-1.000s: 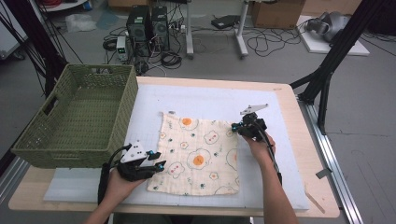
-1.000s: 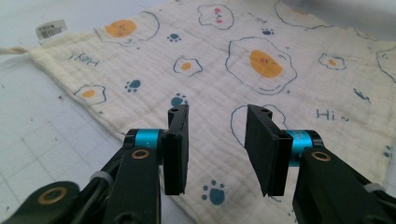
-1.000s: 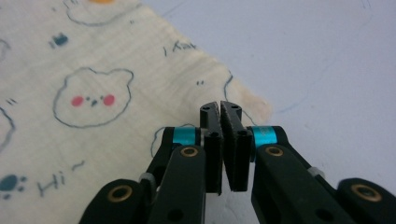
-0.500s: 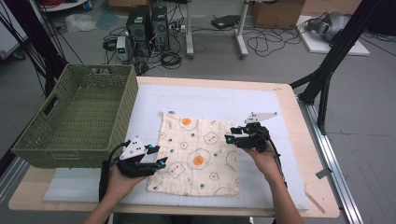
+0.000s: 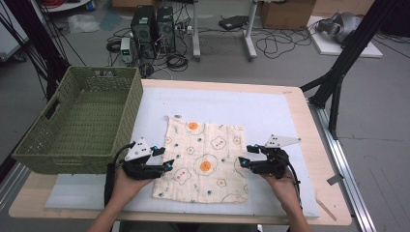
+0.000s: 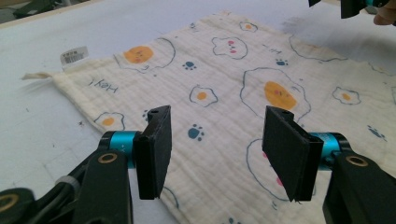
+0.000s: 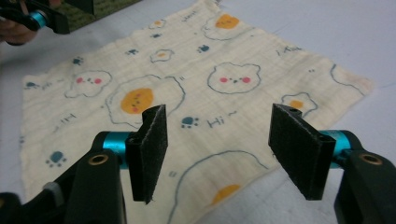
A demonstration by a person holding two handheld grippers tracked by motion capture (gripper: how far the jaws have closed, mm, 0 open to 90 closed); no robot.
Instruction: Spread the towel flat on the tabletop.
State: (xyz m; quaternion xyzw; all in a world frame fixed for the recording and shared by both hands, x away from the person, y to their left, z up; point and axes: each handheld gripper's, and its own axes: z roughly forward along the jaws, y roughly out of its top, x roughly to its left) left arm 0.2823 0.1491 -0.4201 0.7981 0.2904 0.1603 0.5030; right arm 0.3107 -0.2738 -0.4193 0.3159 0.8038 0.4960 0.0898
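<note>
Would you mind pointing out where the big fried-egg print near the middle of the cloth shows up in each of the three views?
High view: the big fried-egg print lies on the cloth, between the two grippers.
Left gripper view: the print sits right of centre, just above the right jaw.
Right gripper view: it lies left of centre, above the left jaw.
Shared landmark: the cloth itself, spread flat on the white mat.

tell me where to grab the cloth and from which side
Probably by its two side edges. The cloth lies flat and spread on the white mat, so only its edges offer a lip to pinch. The left gripper sits open at the left edge and the right gripper open at the right edge; come in low from each side.
</note>
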